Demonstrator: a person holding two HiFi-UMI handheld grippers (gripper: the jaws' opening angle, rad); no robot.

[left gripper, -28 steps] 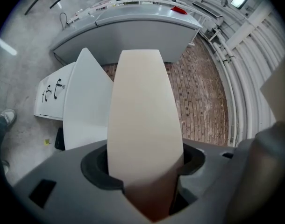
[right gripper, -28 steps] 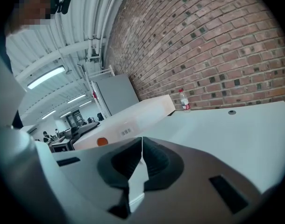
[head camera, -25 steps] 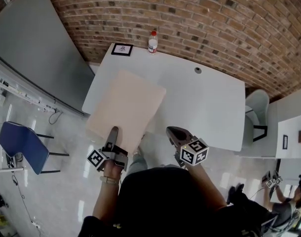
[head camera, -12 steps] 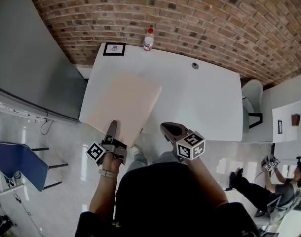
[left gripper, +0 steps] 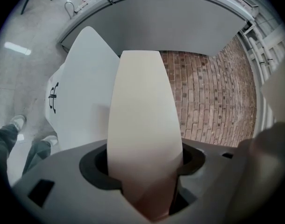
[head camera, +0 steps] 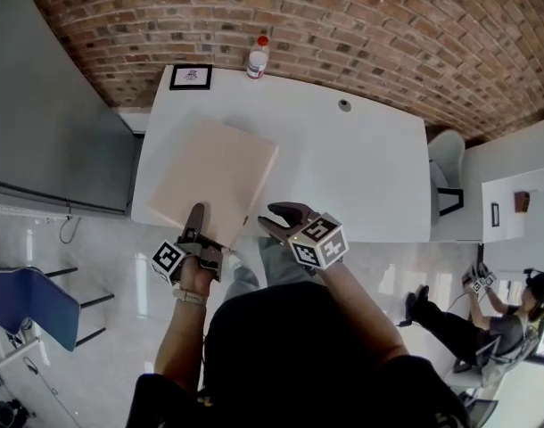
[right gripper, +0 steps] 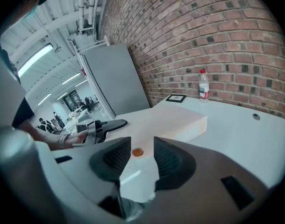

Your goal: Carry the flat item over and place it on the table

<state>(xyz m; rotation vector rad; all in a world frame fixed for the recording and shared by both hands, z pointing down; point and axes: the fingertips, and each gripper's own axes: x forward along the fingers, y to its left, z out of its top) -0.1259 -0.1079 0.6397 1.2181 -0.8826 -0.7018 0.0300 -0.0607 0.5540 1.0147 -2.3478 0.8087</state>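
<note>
Gripping the near edge of the flat board (head camera: 214, 175), the left gripper (head camera: 197, 219) holds it over the table's (head camera: 361, 176) left near part. The right gripper (head camera: 274, 217), before the table's near edge, is opening with nothing between its jaws. Only the release seems left.

The board (head camera: 214, 176) is a pale beige rectangular slab with rounded corners and a plain, smooth face. Its near edge is clamped between the fingers (left gripper: 93, 168) of the left gripper (head camera: 198, 217). From them it stretches away, roughly level, over the white worktop (head camera: 361, 176), turned a little askew. The near end overhangs the worktop's front edge; whether the far end touches the surface cannot be told.
</note>
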